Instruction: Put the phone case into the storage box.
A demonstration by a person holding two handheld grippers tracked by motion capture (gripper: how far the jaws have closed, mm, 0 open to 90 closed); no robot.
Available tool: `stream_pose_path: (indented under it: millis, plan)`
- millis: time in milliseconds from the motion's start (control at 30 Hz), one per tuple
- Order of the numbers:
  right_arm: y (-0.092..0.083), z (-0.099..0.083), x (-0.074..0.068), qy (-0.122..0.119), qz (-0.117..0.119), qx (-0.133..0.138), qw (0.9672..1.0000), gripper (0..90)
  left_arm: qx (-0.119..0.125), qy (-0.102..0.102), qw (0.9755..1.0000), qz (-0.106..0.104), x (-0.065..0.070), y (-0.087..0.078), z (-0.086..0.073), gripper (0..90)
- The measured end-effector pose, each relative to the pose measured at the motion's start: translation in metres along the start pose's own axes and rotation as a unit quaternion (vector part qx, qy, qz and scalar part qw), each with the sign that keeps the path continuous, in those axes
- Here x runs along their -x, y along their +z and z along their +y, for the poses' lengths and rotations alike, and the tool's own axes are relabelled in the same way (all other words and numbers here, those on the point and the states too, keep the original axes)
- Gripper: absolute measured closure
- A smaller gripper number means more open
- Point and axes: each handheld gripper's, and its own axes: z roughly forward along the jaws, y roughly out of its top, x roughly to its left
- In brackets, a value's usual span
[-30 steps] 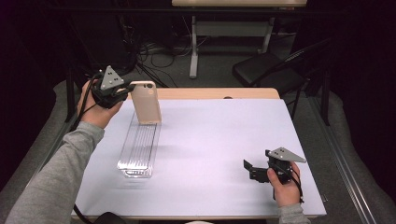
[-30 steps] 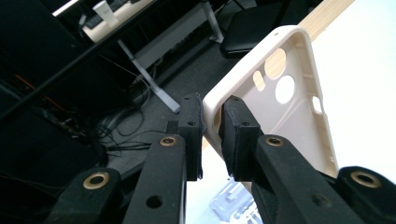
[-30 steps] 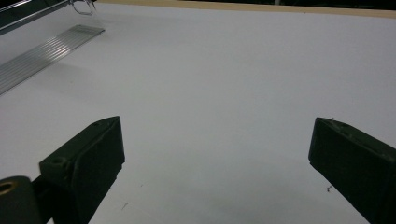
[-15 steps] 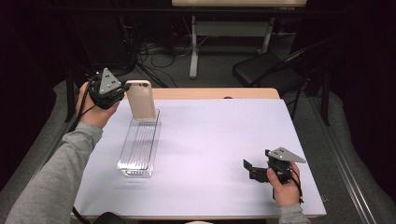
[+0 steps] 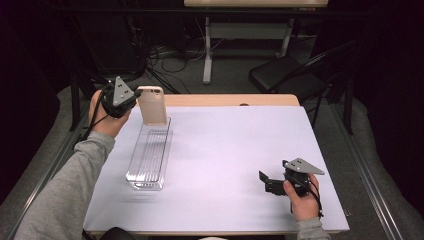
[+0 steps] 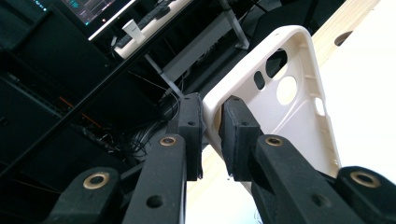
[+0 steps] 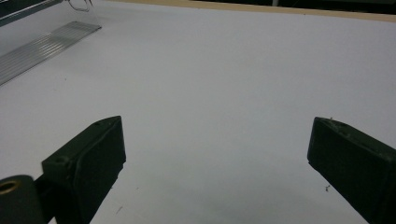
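Gripping a cream phone case (image 5: pixel 152 105) by one side edge, the left gripper (image 5: pixel 136 96) sits upper left of the high view, at the far left corner of the table (image 5: pixel 240 150). Jaws are pinched tight on the case wall, w/ only its thin rim between the pads. Case stands upright, its lower end just at the far end of a clear ribbed tray (image 5: pixel 149 156); can't tell if it touches the tray or hangs just above it. Tray is a long narrow see-thru box running from mid-left toward the lower left of the frame, on the pale lilac table cover.

Left gripper view: the two black jaws rise from the bottom, pads (image 6: pixel 236 133) nearly together at centre frame, clamped on the case (image 6: pixel 299 112) edge. Case's inside faces the camera, w/ camera cutouts toward upper right, and the case leans off to the right of the frame. Dark desks, cables and a monitor fill the upper left bkgd.

Right gripper (image 5: pixel 264 181) is lower right of the high view, held in the person's hand (image 5: pixel 301 200), low over the cover, well apart from tray and case. Right gripper view: jaws stand wide apart, one at lower left, one at lower right, nothing between them but bare cover; tray corner (image 7: pixel 42 44) shows at upper left.

Grey sleeve (image 5: pixel 70 195) of the left arm comes in from lower left.
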Motion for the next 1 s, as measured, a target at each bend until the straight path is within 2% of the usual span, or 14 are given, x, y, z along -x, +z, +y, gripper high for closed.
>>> stream_pose_path:
  millis: [500, 767, 1000]
  plan:
    - [0.000, 0.000, 0.000, 0.002, -0.003, 0.000, 1.0000, 3.7, 0.004, -0.008, 1.0000, 0.004, 0.005, 0.015, -0.027, 79.2]
    - [-0.001, 0.000, 0.000, 0.005, -0.002, 0.002, 1.0000, 3.7, 0.006, 0.001, 1.0000, 0.001, 0.013, 0.024, -0.028, 79.2]
    - [-0.002, 0.000, 0.002, 0.008, -0.002, 0.004, 1.0000, 3.7, 0.001, 0.017, 0.9998, 0.002, 0.020, 0.030, -0.028, 79.3]
